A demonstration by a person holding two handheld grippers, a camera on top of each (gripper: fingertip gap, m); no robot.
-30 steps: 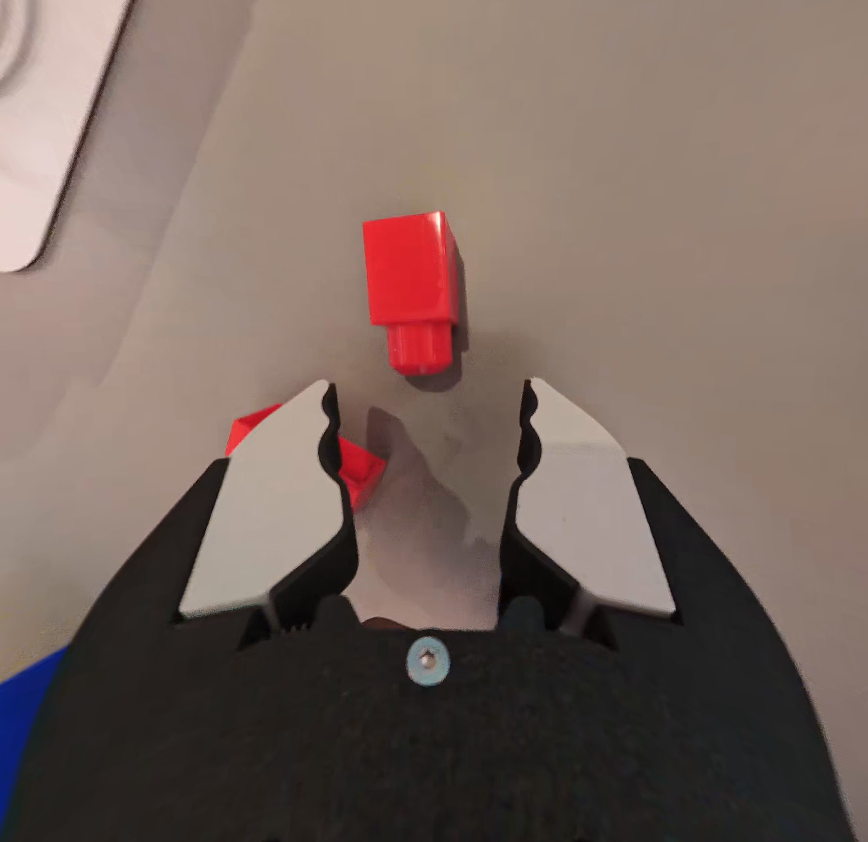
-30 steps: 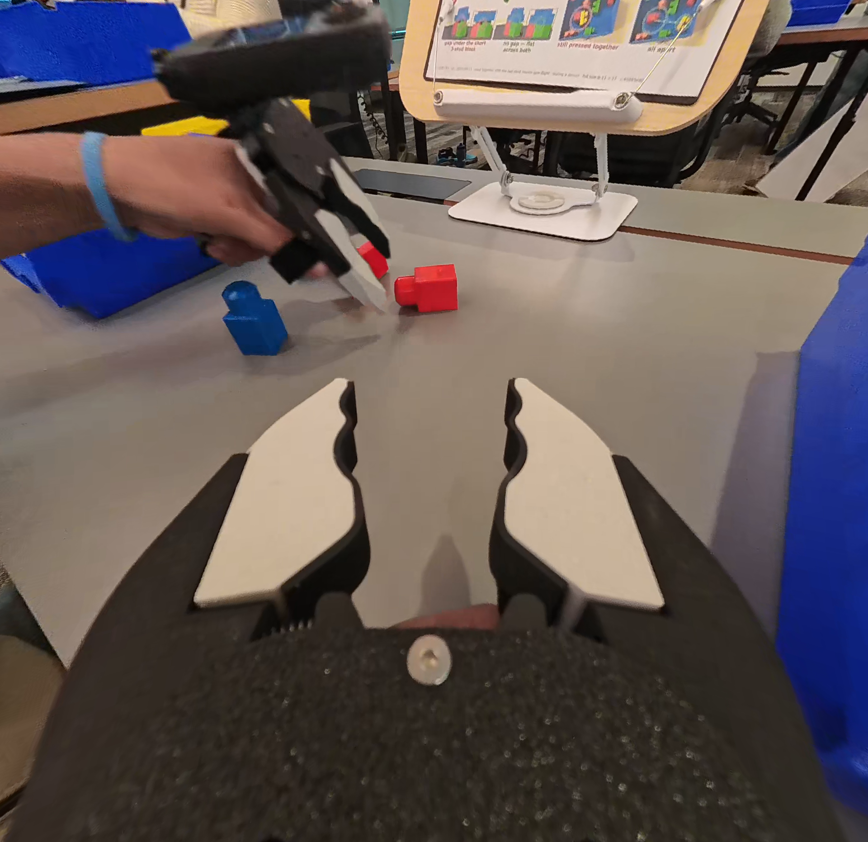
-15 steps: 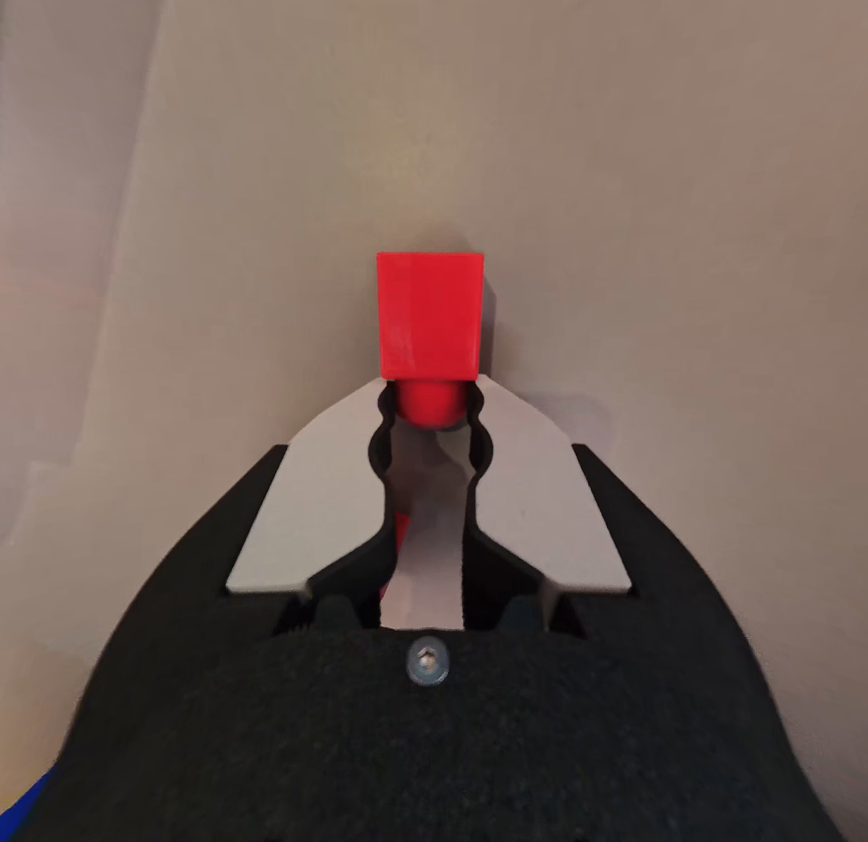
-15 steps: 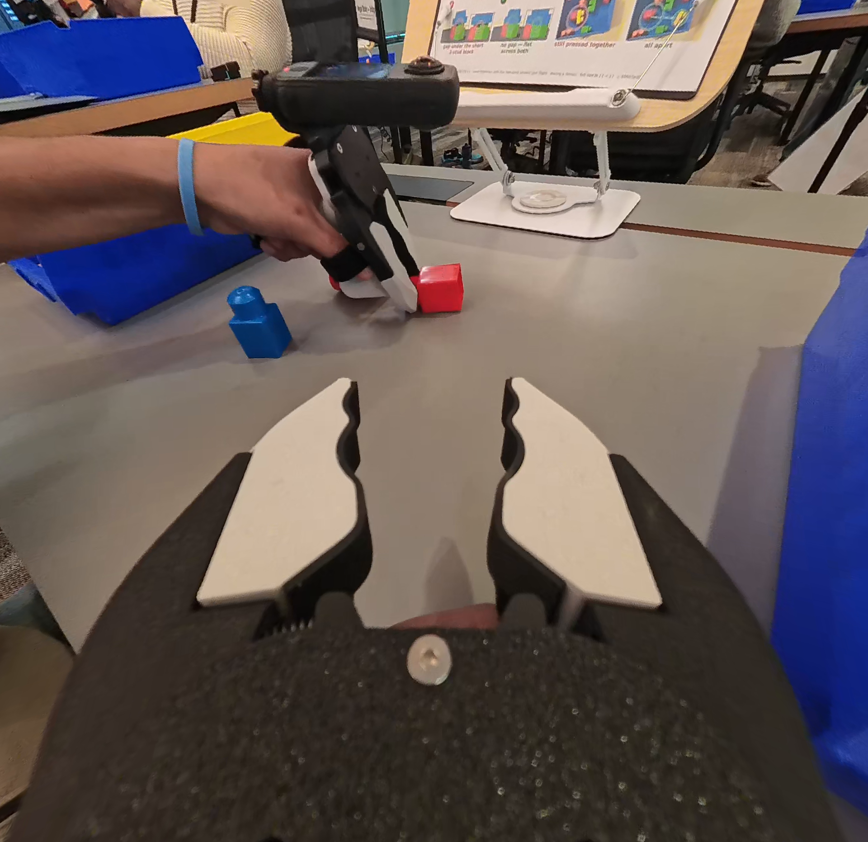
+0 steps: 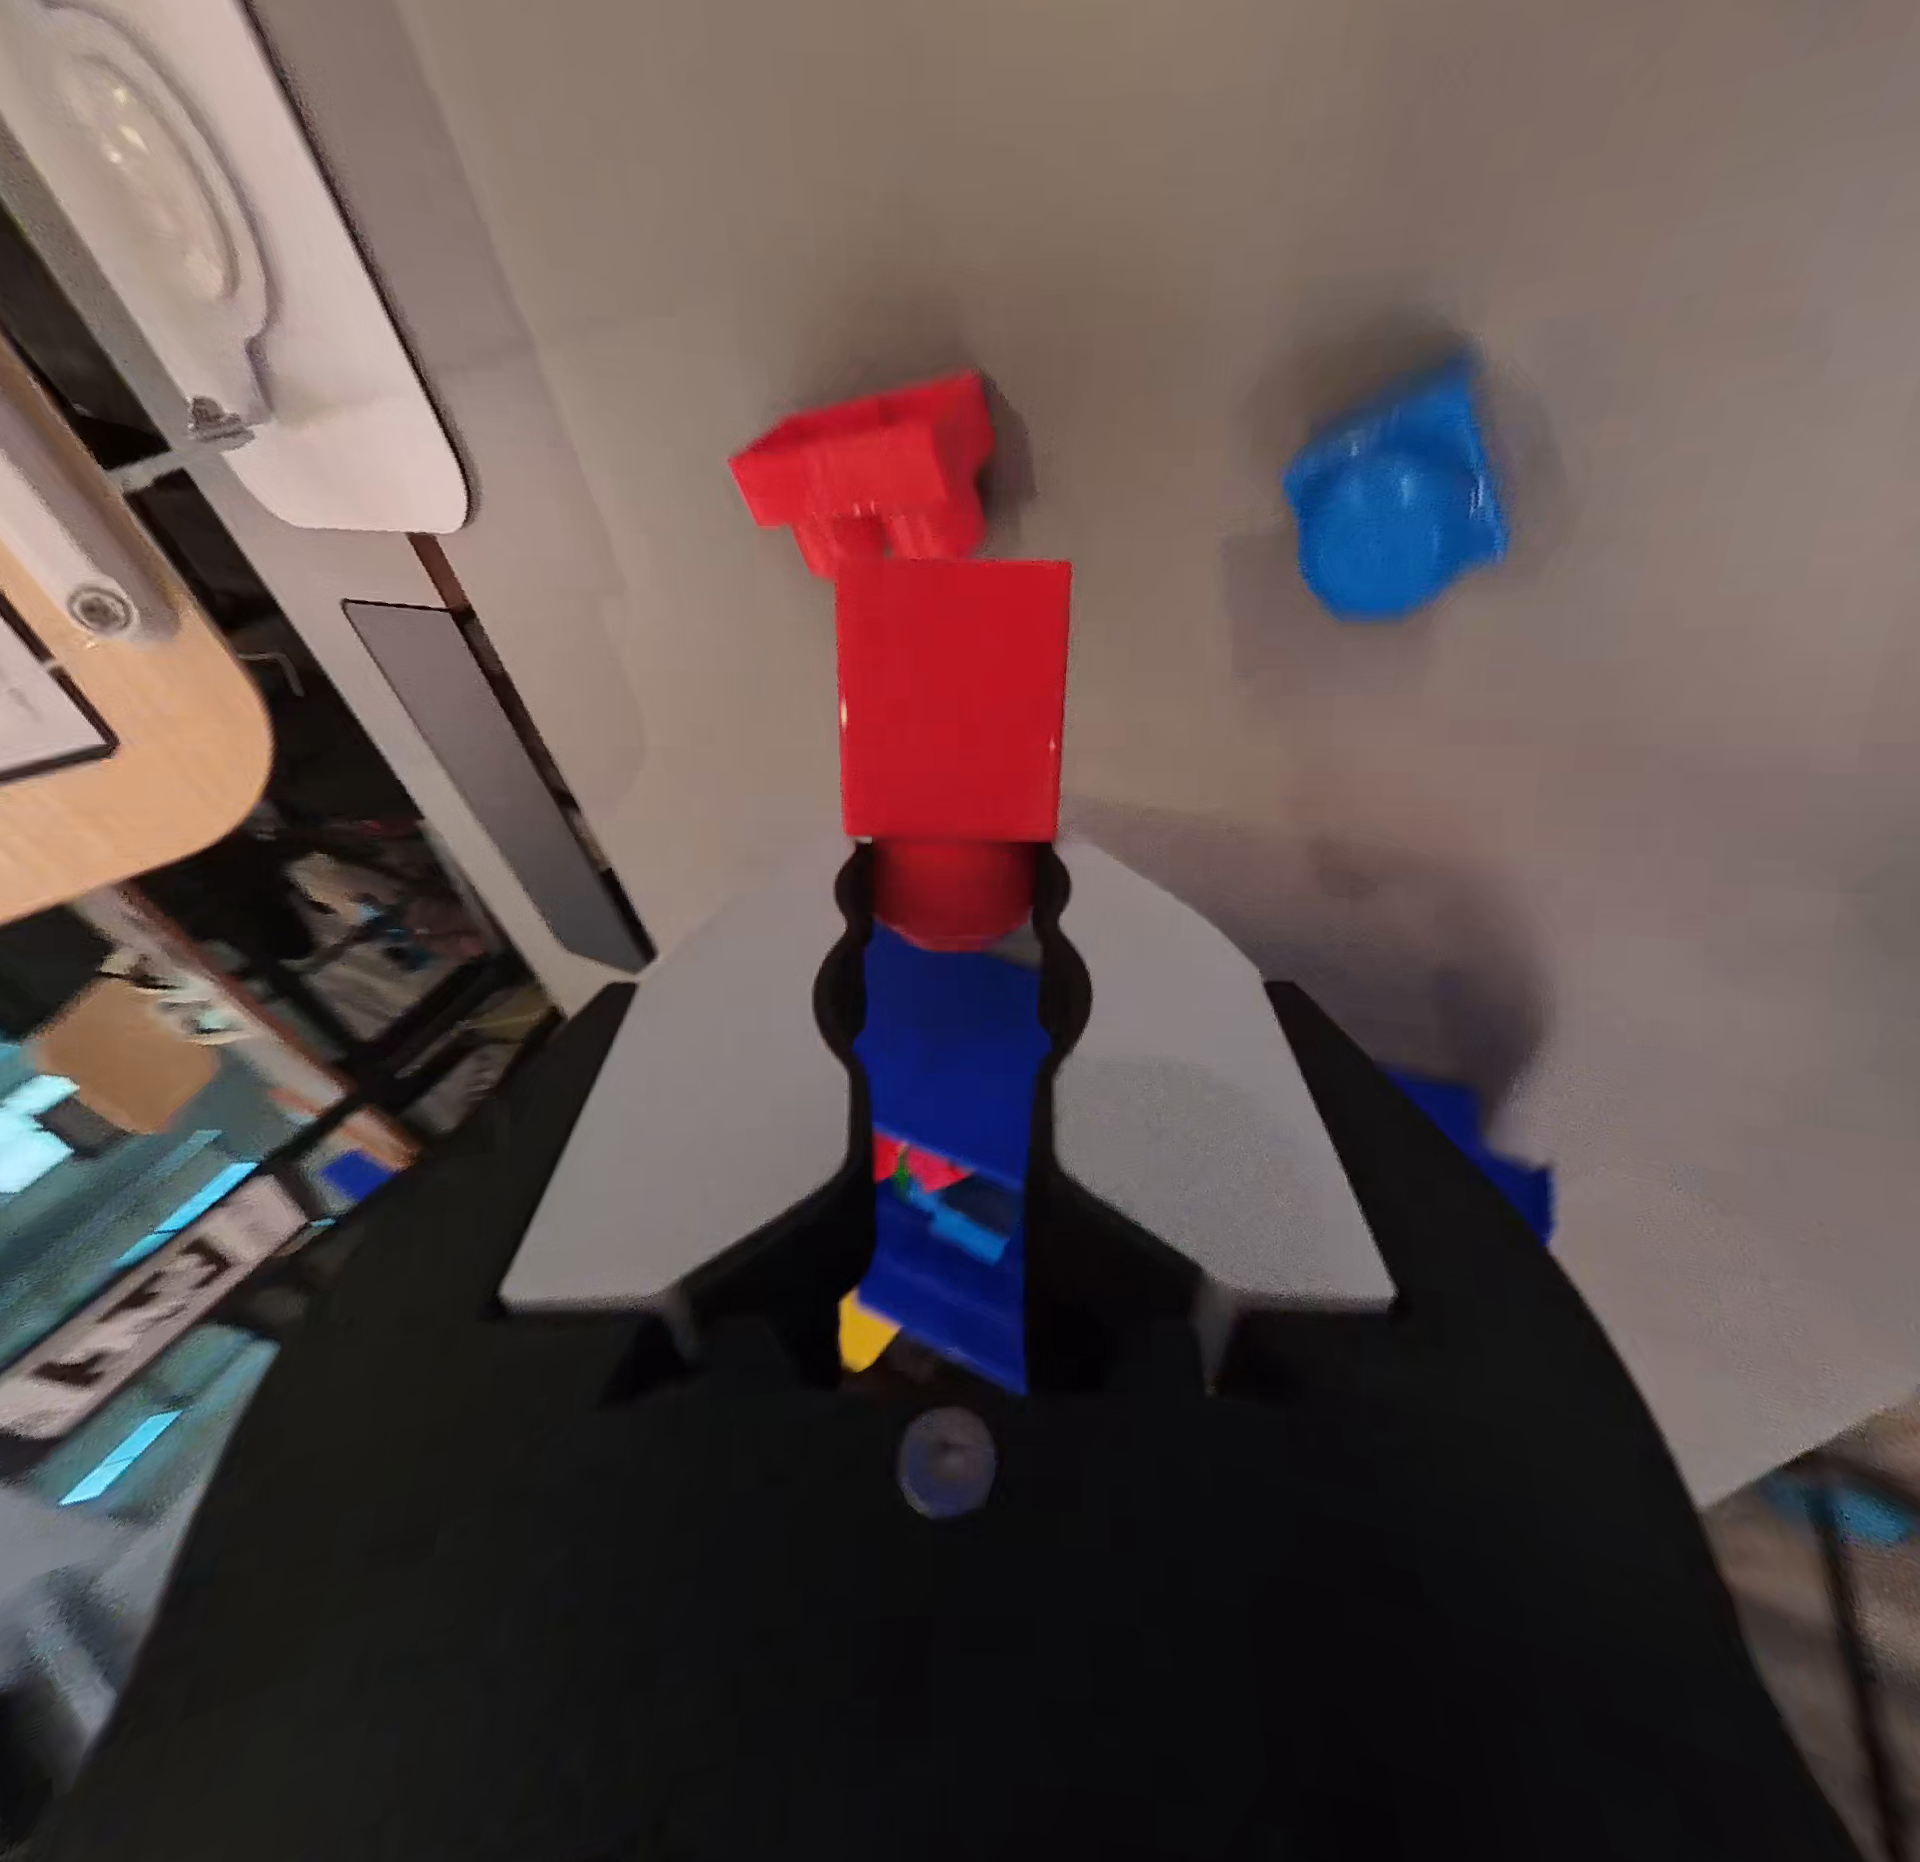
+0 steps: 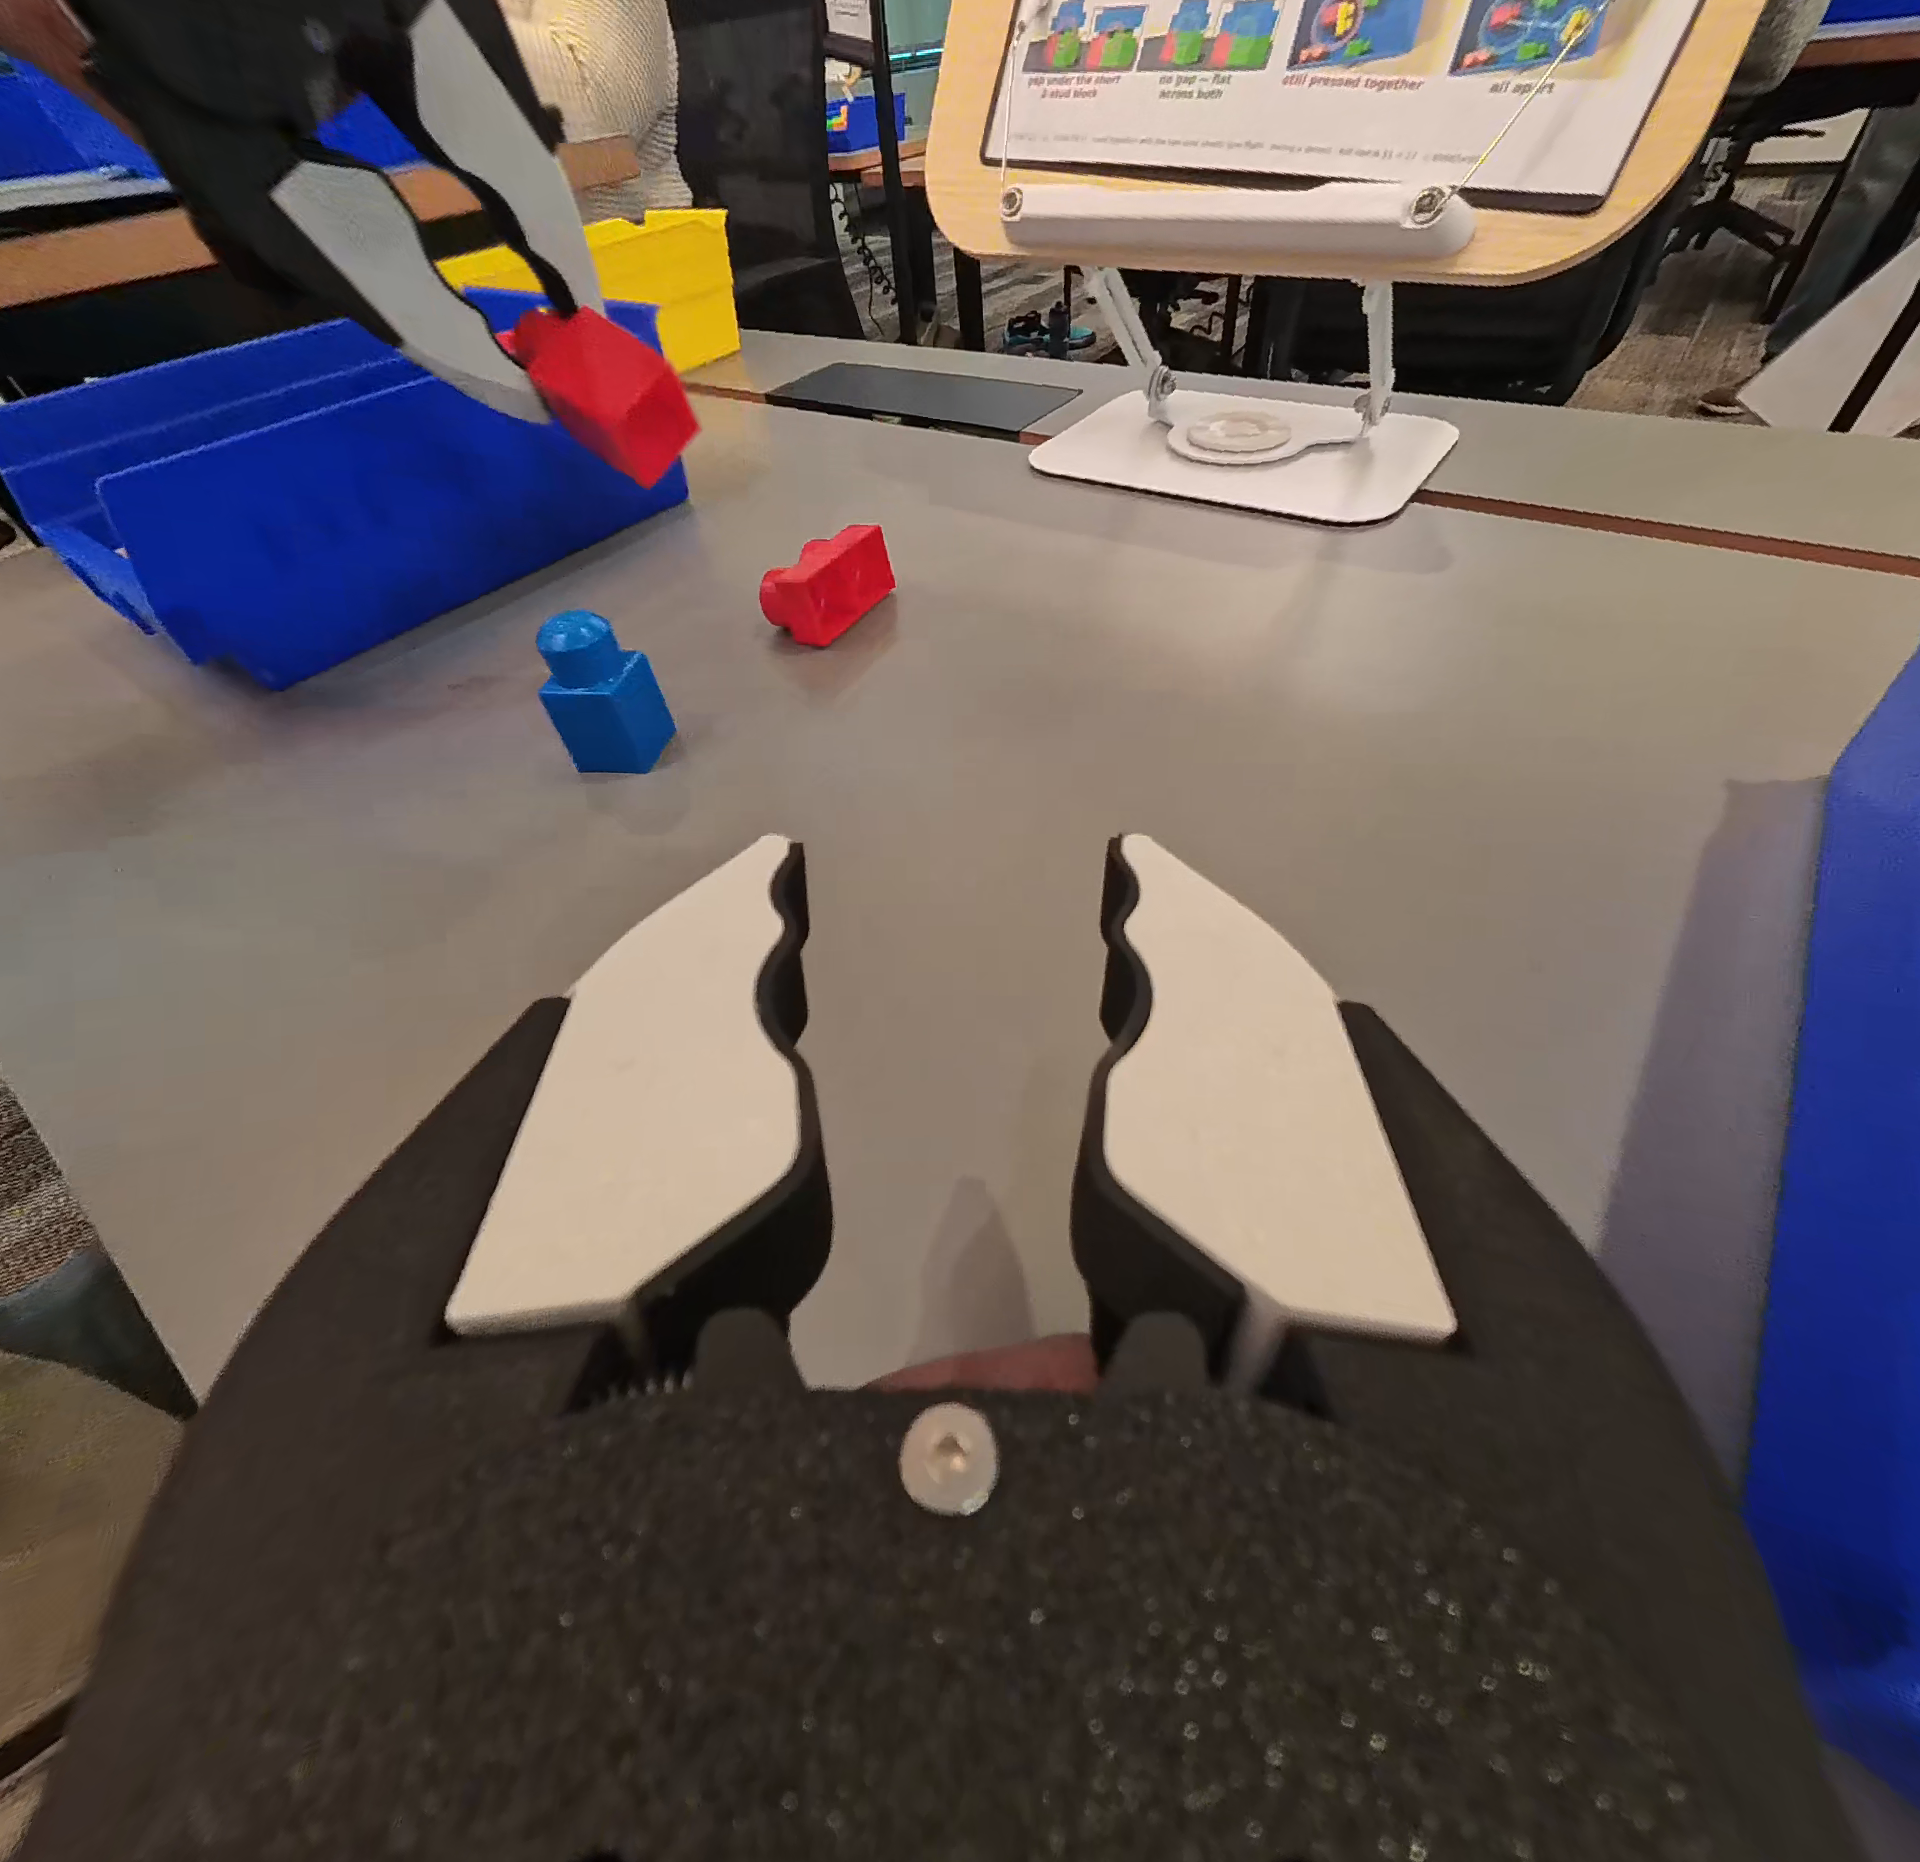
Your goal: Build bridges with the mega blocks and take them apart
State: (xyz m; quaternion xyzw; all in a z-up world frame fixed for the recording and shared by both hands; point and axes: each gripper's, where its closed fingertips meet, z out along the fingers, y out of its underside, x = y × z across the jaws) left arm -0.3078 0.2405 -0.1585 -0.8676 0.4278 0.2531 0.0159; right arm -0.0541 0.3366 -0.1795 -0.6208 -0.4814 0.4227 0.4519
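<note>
My left gripper (image 5: 951,893) is shut on the stud of a red one-stud block (image 5: 954,695) and holds it in the air above the grey table. In the right wrist view that gripper (image 6: 520,358) and its red block (image 6: 613,394) hang at the upper left. A second red block (image 6: 828,584) lies on its side on the table; it also shows in the left wrist view (image 5: 873,462). A blue one-stud block (image 6: 605,695) stands upright near it and shows blurred in the left wrist view (image 5: 1397,508). My right gripper (image 6: 951,856) is open and empty, low over the table.
A blue bin (image 6: 343,524) stands at the left with a yellow bin (image 6: 665,269) behind it. A white stand (image 6: 1247,451) holding an instruction board (image 6: 1340,67) is at the back. Another blue bin (image 6: 1860,1189) is at the right edge. The grippers' ends are close to 30 cm from one another.
My left gripper closed on the red block's stud, lifted it off the table and swung it up and left. The right gripper stayed open and in place.
</note>
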